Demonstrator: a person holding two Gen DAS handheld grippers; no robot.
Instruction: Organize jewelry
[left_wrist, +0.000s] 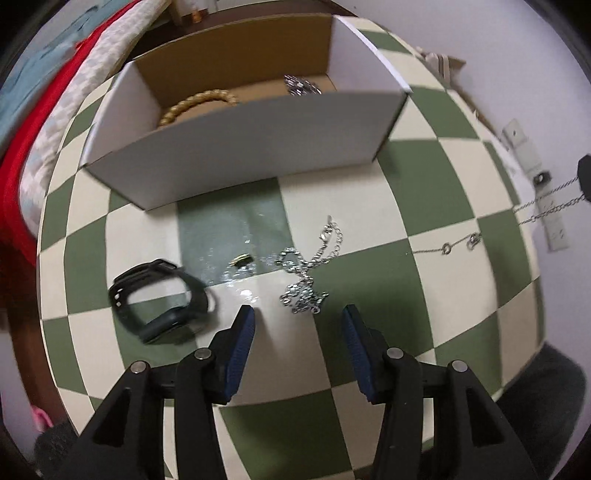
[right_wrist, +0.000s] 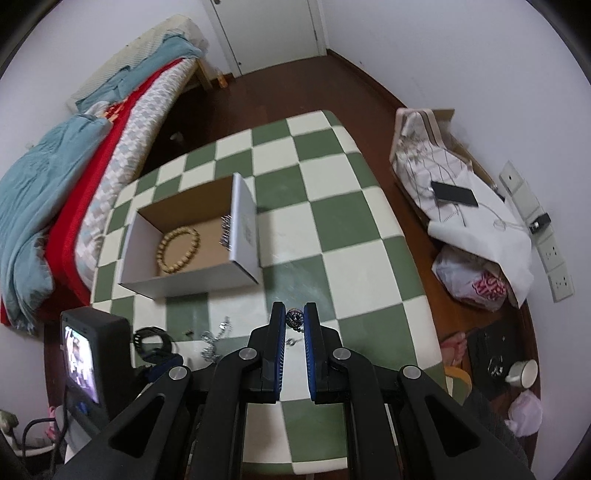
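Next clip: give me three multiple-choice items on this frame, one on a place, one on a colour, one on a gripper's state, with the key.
1. Where is the bead bracelet?
A. inside the cardboard box
B. on the floor
C. on the bed

2. What colours is the tabletop?
A. red and blue
B. green and cream
C. black and yellow

3. How is the left gripper?
A. clamped on the watch
B. holding a cup
C. open, empty

Key: A, the bracelet lies on the box floor; B, checkered squares; C, its fingers stand apart with only table between them.

Left tool (left_wrist: 298, 314) agape; right tool (right_wrist: 294, 314) pinched.
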